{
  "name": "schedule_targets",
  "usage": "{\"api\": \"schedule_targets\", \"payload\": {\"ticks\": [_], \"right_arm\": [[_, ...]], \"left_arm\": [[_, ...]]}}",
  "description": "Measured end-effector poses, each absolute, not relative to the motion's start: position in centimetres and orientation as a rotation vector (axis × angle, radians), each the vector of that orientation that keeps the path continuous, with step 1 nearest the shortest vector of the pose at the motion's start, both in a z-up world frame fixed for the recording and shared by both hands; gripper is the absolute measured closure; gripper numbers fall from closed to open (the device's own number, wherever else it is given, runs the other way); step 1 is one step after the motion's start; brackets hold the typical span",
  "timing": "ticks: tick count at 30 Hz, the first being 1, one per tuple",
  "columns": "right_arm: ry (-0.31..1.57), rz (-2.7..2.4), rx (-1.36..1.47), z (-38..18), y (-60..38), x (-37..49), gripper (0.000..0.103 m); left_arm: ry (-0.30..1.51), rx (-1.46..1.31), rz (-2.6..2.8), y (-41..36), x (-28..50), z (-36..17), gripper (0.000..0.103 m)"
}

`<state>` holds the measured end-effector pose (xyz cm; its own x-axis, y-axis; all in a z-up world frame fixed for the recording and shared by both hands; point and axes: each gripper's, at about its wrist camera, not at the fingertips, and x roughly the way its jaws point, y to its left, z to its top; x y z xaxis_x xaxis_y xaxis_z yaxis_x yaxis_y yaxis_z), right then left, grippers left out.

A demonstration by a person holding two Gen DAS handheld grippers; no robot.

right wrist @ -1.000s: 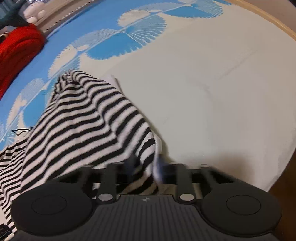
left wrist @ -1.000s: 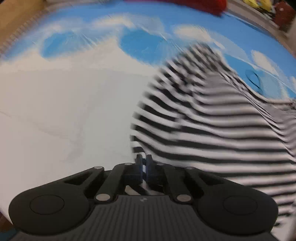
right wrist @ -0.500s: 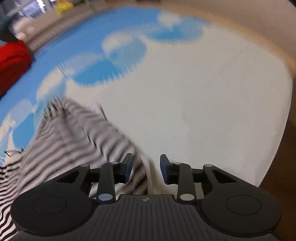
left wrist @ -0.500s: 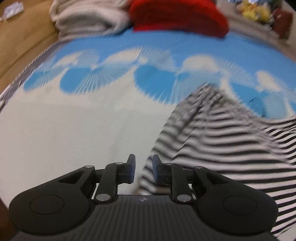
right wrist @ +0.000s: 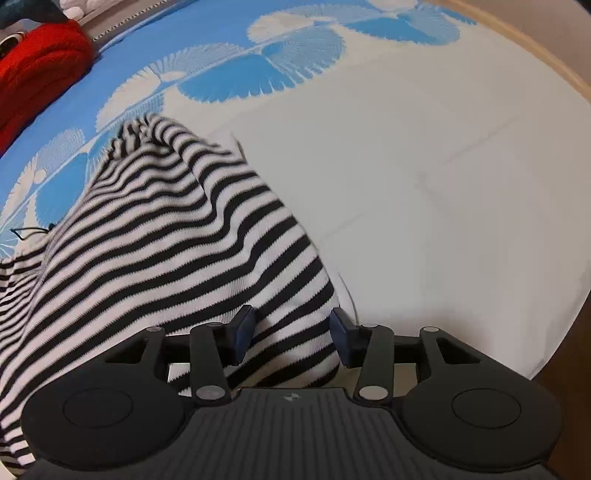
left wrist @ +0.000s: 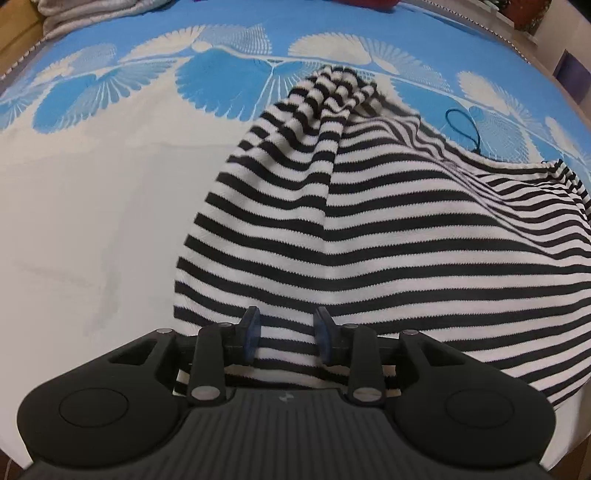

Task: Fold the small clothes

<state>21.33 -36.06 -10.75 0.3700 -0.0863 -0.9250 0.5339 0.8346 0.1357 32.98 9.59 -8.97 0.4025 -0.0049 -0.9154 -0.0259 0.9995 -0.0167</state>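
Observation:
A black-and-white striped knit garment lies rumpled on a white and blue patterned bed cover. Its sleeve is bunched at the far end. My left gripper is open, its jaws spread over the garment's near hem close to the left corner. In the right wrist view the same garment fills the left half. My right gripper is open over the garment's near right corner, nothing held.
A red knit item lies at the far left of the right wrist view. A folded grey-white cloth sits at the far edge. A thin dark cord loop lies on the cover beyond the garment. The bed edge drops off at right.
Both grippers were shut on the garment's hem a second ago; both have opened and let it go. The garment now lies settled on the cover.

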Motion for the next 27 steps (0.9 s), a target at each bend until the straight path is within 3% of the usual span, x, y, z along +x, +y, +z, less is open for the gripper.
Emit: {"api": "schedule_targets", "payload": {"ticks": [5,9,12,19,24,27], "right_arm": [[1.036,-0.387,0.448,-8.6,-35.7,20.8,0.055],[1.146,-0.414,0.436,-10.8,-36.0,21.2,0.054],[1.165,-0.458,0.504,-11.3,-37.1,20.5,0.047],[1.012,-0.422,0.411,-8.0,-35.9,20.8,0.048],[1.170,-0.434,0.417,-10.7,-36.2,21.1,0.047],[1.132,-0.462,0.490,-10.2,-37.1,20.6,0.048]], "left_arm": [[1.066,-0.020,0.032,9.5,32.9,-6.8,0.067],[1.146,-0.033,0.092,10.8,33.6,-8.7,0.067],[1.175,-0.053,0.103,11.5,33.5,-9.3,0.067],[1.089,-0.064,0.112,11.9,33.3,-6.4,0.067],[1.057,-0.082,0.121,12.7,33.7,-5.0,0.067],[1.031,-0.094,0.120,13.2,33.4,-4.0,0.067]]}}
